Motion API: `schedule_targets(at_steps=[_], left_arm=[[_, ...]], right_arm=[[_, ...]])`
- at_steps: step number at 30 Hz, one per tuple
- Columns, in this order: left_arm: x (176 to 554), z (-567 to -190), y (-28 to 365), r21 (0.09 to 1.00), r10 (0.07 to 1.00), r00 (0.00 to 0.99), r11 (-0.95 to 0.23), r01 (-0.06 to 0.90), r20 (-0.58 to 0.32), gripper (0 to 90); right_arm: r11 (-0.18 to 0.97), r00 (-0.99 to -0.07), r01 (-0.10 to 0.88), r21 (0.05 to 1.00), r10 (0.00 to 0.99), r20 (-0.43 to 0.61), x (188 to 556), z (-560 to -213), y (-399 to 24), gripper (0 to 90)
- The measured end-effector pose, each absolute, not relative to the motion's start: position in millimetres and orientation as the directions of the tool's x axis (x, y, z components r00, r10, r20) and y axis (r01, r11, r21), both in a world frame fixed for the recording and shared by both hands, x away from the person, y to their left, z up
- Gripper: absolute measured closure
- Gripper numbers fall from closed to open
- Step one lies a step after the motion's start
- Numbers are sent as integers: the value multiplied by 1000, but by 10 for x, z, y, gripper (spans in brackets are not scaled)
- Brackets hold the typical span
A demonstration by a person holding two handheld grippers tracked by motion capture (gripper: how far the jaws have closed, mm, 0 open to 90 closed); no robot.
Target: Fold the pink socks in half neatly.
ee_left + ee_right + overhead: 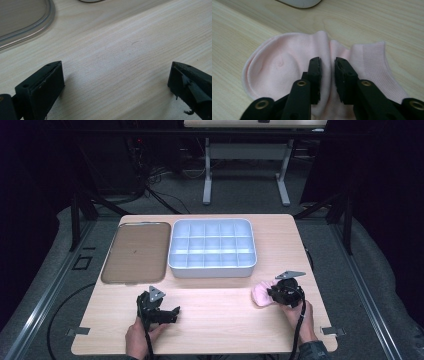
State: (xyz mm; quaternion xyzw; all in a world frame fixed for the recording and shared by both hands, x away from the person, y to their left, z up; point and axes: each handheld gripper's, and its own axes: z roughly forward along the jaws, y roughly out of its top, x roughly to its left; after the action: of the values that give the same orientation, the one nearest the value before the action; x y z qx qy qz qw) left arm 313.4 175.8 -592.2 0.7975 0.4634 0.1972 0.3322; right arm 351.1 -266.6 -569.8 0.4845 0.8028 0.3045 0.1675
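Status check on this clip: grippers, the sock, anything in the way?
Right gripper pinching a fold of the pink sock, flat on the table. Left gripper open, nothing between. Path clear.

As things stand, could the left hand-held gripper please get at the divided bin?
Probably yes: the left hand-held gripper is open with bare table between it and the divided bin.

Even overhead light brightens the table [215, 305] against dark surroundings; the high view is soft, close views slightly blurred.
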Motion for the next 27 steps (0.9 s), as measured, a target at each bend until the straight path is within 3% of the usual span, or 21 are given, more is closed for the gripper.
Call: schedule_targets(at_steps=[11, 27], left_arm=[[3132, -5921, 1757, 712, 868, 496, -351, 608, 5, 5], [3132, -5921, 1757, 712, 867, 498, -353, 607, 5, 5]], right_arm=[[322, -469, 661, 677, 882, 39, 3459, -5651, -2662, 790], [314, -498, 573, 757, 867, 18, 3194, -5172, -2614, 789]])
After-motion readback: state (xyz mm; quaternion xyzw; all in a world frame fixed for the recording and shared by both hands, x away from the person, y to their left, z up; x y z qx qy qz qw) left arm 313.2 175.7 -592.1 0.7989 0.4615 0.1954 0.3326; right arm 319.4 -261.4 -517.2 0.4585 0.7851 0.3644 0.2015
